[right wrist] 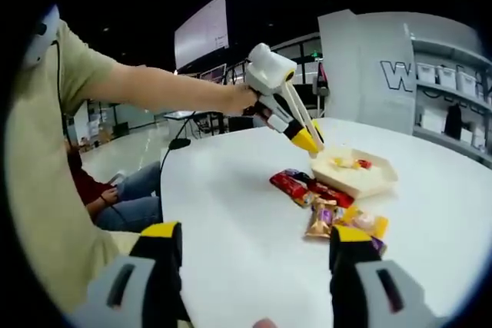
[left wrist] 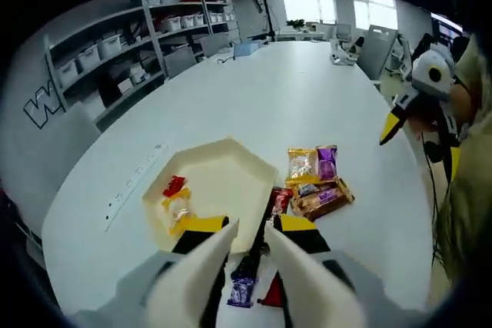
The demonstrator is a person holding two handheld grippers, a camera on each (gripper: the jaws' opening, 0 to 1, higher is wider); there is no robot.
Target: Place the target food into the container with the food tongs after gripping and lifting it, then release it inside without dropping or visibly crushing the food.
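The left gripper point(left wrist: 250, 255) clamps the tongs point(left wrist: 231, 282) above loose snack packets point(left wrist: 317, 182) beside the container point(left wrist: 231, 167), the right gripper point(right wrist: 250, 255) is spread wide, and an off-centre pinch risks a dropped packet.

Right gripper point(right wrist: 254, 255) fingers point(right wrist: 157, 247) are standing wide apart over the white worktop point(right wrist: 231, 190), holding nothing. The left gripper point(right wrist: 311, 142), in a person's hand point(right wrist: 244, 99), is hovering just beside the cream container point(right wrist: 361, 182). Snack packets point(right wrist: 323, 201) are lying beside the container; small pieces are sitting inside it.
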